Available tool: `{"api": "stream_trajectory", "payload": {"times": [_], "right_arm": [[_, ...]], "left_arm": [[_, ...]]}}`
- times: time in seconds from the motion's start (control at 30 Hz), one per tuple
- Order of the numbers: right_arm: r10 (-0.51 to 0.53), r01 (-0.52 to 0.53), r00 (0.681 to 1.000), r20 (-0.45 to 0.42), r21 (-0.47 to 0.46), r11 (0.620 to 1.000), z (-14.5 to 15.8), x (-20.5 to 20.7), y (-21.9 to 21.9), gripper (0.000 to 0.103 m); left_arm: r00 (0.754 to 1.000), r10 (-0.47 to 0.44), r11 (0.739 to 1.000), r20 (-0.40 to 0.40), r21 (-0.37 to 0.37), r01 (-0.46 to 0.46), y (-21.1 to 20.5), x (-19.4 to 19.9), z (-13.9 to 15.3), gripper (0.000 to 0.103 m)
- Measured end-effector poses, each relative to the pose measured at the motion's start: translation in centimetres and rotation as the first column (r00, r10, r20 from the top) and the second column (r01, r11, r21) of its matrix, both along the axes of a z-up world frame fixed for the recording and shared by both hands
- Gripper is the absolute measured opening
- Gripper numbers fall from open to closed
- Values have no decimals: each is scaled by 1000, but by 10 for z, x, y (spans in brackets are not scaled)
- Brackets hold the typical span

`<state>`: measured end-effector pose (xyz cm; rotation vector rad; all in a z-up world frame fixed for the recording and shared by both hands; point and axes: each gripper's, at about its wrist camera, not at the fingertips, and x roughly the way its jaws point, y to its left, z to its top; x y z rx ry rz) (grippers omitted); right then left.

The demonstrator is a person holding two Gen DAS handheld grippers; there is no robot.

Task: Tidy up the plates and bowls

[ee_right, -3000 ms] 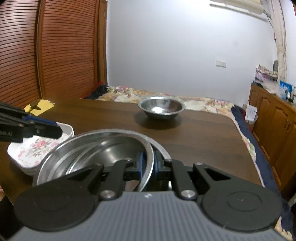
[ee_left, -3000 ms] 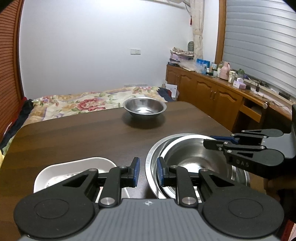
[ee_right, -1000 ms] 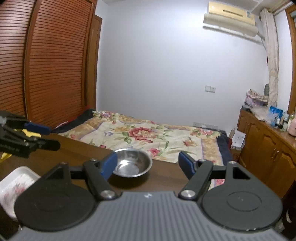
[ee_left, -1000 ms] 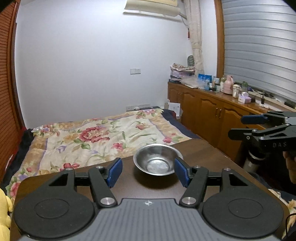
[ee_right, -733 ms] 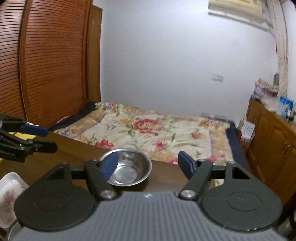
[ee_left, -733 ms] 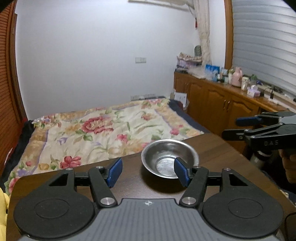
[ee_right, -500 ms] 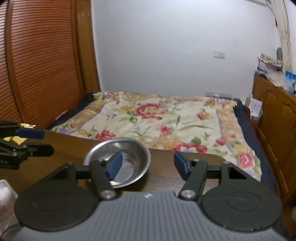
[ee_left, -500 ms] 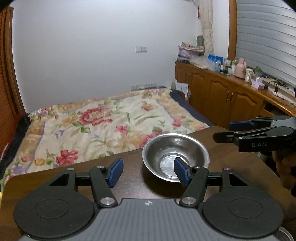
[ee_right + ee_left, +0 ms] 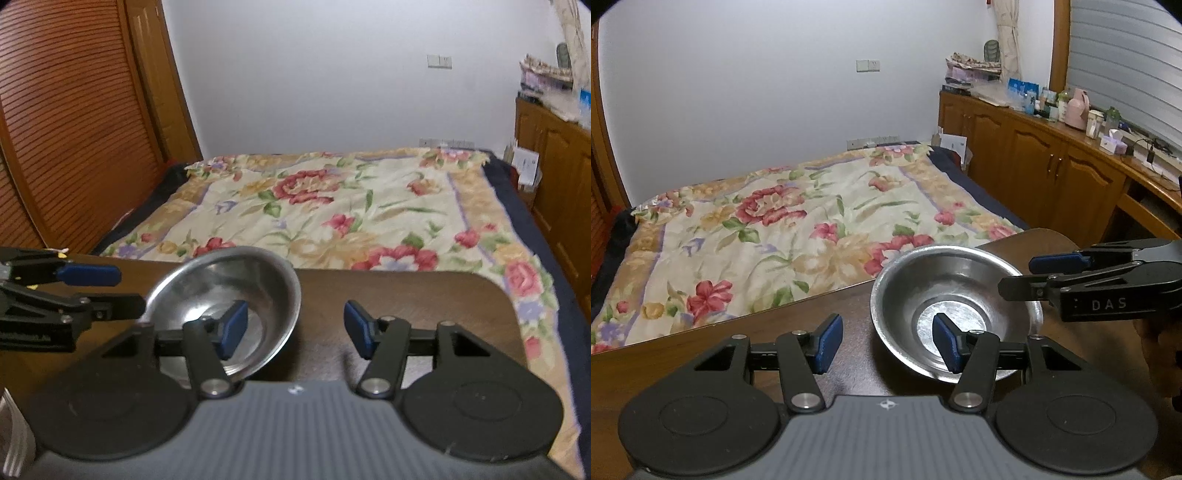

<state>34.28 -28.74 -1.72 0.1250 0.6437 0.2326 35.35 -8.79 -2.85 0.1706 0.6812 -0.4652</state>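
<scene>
A small steel bowl [image 9: 955,295] sits near the far edge of the dark wooden table [image 9: 738,343]; it also shows in the right wrist view [image 9: 236,291]. My left gripper [image 9: 886,341] is open and empty, its right finger over the bowl's near rim, its left finger outside. My right gripper [image 9: 293,328] is open and empty, its left finger over the bowl's right side, its right finger outside. Each gripper shows from the side in the other's view, the right one [image 9: 1049,275] and the left one [image 9: 110,291].
A bed with a flowered quilt [image 9: 798,221] lies just beyond the table's far edge. Wooden cabinets [image 9: 1052,166] with clutter on top run along the right wall. A slatted wooden door [image 9: 74,122] is at the left. A rim of stacked steel dishes [image 9: 13,439] shows at bottom left.
Both grippers have moved forward and down toward the small steel bowl, which now lies under their fingertips. Three seconds ago they were shut at the stacked dishes; both are open now.
</scene>
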Motion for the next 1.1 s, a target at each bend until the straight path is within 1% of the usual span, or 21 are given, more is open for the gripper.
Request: {"api": "stream_trajectory", "payload": {"times": [0.07,0.2,0.27,0.37,0.43,0.5,0.57,0.67,0.73,0.9,1.1], "right_arm": [[3,-3,1000,-10,21,1000,-1,2,0,56],[9,-6,999,-42,64,998,-5,6,0,51],[9,-6,999,-53,64,998,-6,7,2,47],[6,-1,998,-67,73,997,-8,8,3,46],[2,4,997,-74,84,996,-8,7,3,45],[-2,11,996,-85,99,995,-10,7,3,41],[-1,12,995,-97,115,993,-11,8,3,26],[-6,21,994,-106,142,990,-8,6,3,25],[-4,22,994,-110,160,987,-6,4,1,25],[2,14,995,-103,152,988,2,-5,1,22],[4,6,998,-59,161,987,23,-23,0,21]], "left_arm": [[1000,0,1000,-27,-7,0,0,5,-4,54],[997,8,999,-76,-39,-11,1,12,-10,53],[996,9,999,-85,-41,-13,1,14,-11,53],[994,6,998,-107,-56,-12,3,17,-13,49],[993,3,998,-122,-65,-11,3,18,-14,43],[991,8,998,-132,-61,-16,3,19,-15,29],[990,-2,997,-144,-76,-9,3,17,-14,25],[992,5,997,-127,-76,-15,3,10,-8,25],[993,-1,996,-122,-91,-10,4,5,-3,25],[996,-7,994,-89,-107,-3,6,-9,13,25],[1000,-17,991,-22,-133,14,12,-37,45,25]]}}
